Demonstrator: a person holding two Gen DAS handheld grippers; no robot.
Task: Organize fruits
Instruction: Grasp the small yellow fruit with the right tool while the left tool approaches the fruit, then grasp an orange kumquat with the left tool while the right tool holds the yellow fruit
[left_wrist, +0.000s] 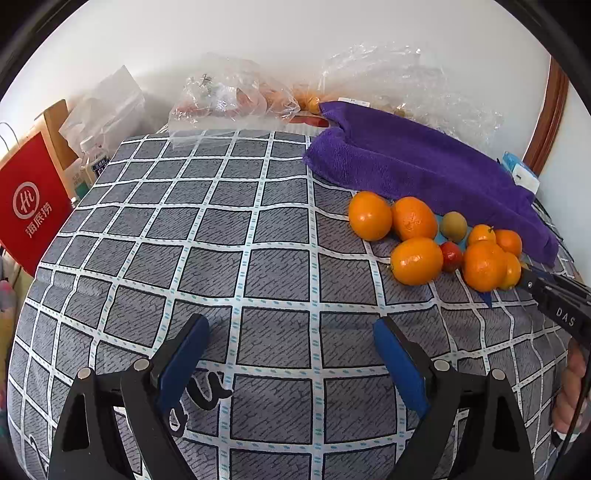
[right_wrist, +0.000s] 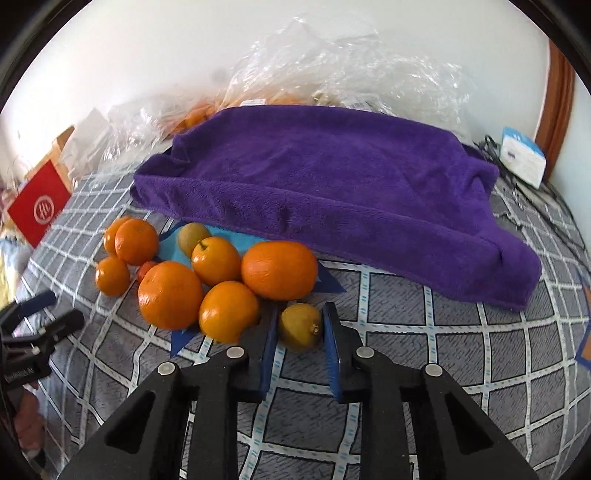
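Letters "DAS" mark right gripper (left_wrist: 526, 275); red bag (left_wrist: 31, 206) carries a logo.

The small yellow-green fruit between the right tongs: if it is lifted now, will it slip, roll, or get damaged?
The yellow-green fruit looks small and round, so it would probably roll if released on the checked cloth. The right tongs appear to clamp its sides, so it should lift easily and seems light. Its smooth skin may slip a little; hard squeezing could bruise it.
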